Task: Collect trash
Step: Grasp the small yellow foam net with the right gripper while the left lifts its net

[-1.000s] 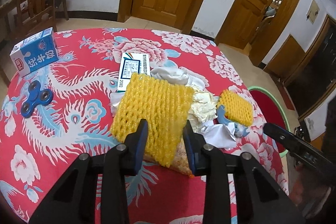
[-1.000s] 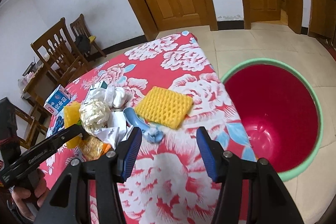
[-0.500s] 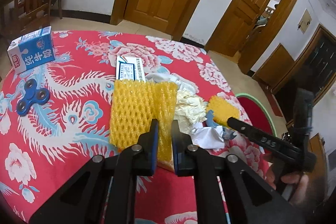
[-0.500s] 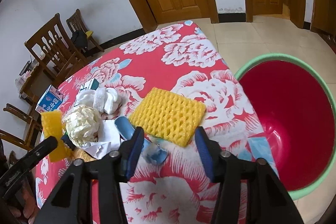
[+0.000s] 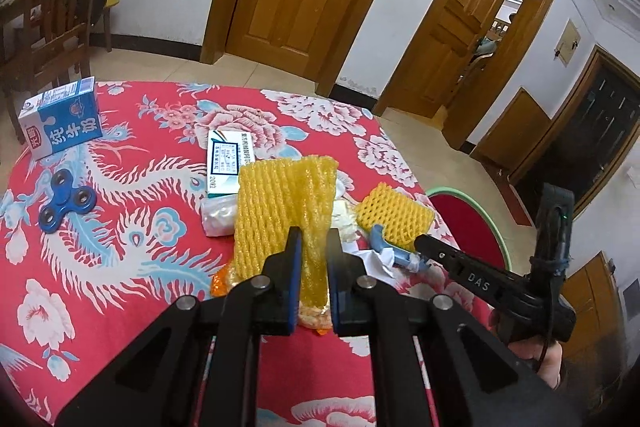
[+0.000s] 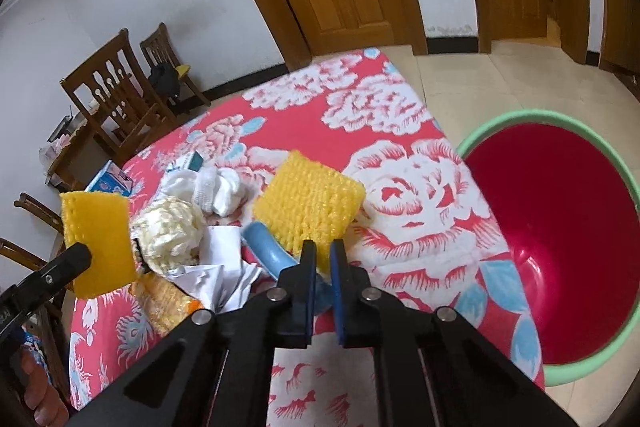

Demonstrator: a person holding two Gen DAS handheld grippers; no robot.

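My left gripper (image 5: 313,241) is shut on a large yellow foam net (image 5: 280,211) and holds it upright above the trash pile; it also shows in the right wrist view (image 6: 98,243). My right gripper (image 6: 322,254) is shut on the near edge of a smaller yellow foam net (image 6: 310,205), which also shows in the left wrist view (image 5: 394,217), lifting it next to a blue plastic piece (image 6: 268,255). Crumpled white paper (image 6: 224,259), a cream wad (image 6: 170,231) and white cloth (image 6: 216,187) lie on the red floral table (image 6: 400,187).
A red basin with a green rim (image 6: 560,227) stands on the floor right of the table. A blue milk carton (image 5: 62,123), a blue fidget spinner (image 5: 66,201) and a white box (image 5: 228,163) lie on the table. Wooden chairs (image 6: 120,99) stand at the far left.
Both grippers closed: the left one on the large foam net, lifting it upright, and the right one moved in and shut on the smaller foam net's edge.
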